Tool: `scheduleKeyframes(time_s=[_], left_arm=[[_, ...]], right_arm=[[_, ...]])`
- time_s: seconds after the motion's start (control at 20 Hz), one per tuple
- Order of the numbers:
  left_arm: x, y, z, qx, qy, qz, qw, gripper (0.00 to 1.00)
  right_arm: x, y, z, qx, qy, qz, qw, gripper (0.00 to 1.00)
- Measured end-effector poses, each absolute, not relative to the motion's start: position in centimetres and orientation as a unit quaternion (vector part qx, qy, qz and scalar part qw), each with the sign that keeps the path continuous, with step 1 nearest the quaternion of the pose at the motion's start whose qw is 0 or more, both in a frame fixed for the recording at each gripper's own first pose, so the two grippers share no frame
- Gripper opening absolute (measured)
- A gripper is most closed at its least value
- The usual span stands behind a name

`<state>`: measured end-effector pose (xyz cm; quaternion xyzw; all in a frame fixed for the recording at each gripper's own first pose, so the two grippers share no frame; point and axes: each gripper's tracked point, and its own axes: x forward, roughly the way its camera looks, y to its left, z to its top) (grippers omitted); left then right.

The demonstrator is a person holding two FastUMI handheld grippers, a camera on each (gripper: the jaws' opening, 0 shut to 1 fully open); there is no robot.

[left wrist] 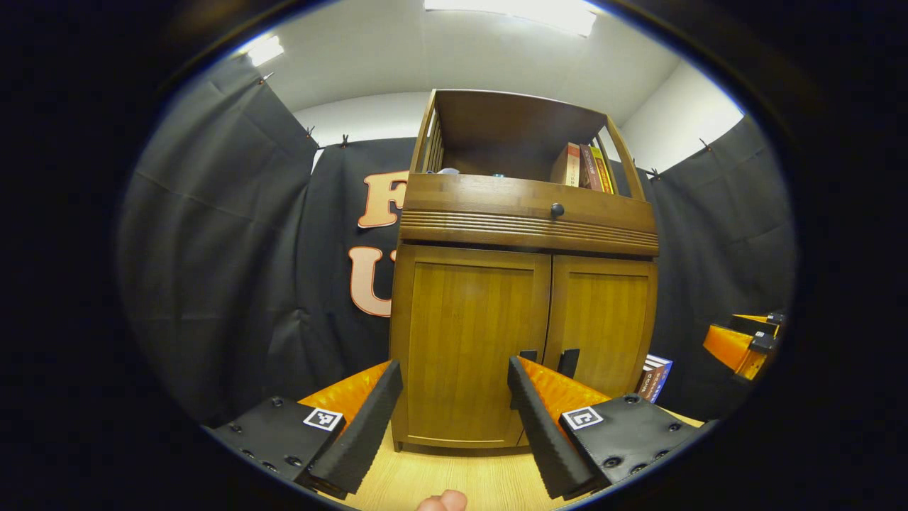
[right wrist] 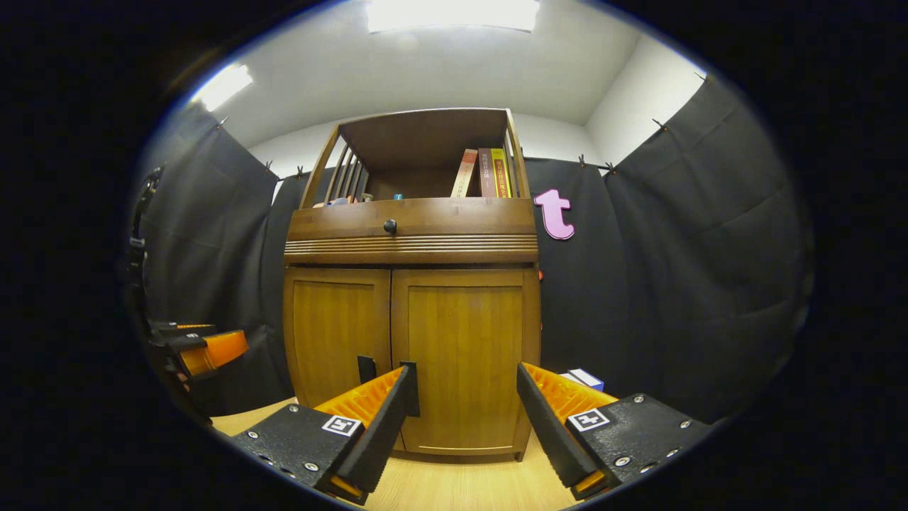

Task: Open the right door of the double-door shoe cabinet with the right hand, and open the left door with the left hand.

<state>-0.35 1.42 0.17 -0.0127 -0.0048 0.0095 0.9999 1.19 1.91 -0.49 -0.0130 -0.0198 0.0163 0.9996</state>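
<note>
Cabinet (right wrist: 411, 355): both doors closed.
Left gripper (left wrist: 454, 404): wide, holding nothing.
Right gripper (right wrist: 464, 411): wide, holding nothing.
Shelf: books (right wrist: 486, 172).
Floor by cabinet: perhaps boxes (left wrist: 654, 377).

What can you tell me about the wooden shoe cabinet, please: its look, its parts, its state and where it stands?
The shoe cabinet looks like brown wood with a visible grain. Its left door and right door are both shut, each with a dark handle near the middle seam. Above them is a grooved drawer front with a round dark knob, then an open shelf holding upright books. It stands upright on a light wooden surface, before the black cloth wall. Neither hand-held gripper touches it.
</note>
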Motion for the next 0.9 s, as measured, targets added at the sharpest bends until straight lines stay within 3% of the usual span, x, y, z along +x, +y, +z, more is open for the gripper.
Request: scheduleKeyframes(time_s=[0.45, 0.7, 0.9], left_arm=[[-0.4, 2.3, -0.2, -0.009, 0.004, 0.019, 1.0, 0.97], [-0.4, 3.2, 0.0, 0.001, 0.003, 0.03, 1.0, 0.96], [-0.8, 3.5, 0.2, 0.005, -0.002, 0.034, 0.999, 0.94]], right_arm=[[9.9, 4.4, -0.7, -0.018, -0.025, 0.047, 0.998, 0.9], [15.7, 9.1, -5.6, -0.007, 0.019, 0.092, 0.996, 0.9], [19.7, 10.6, -10.8, -0.014, 0.05, 0.091, 0.995, 0.9]])
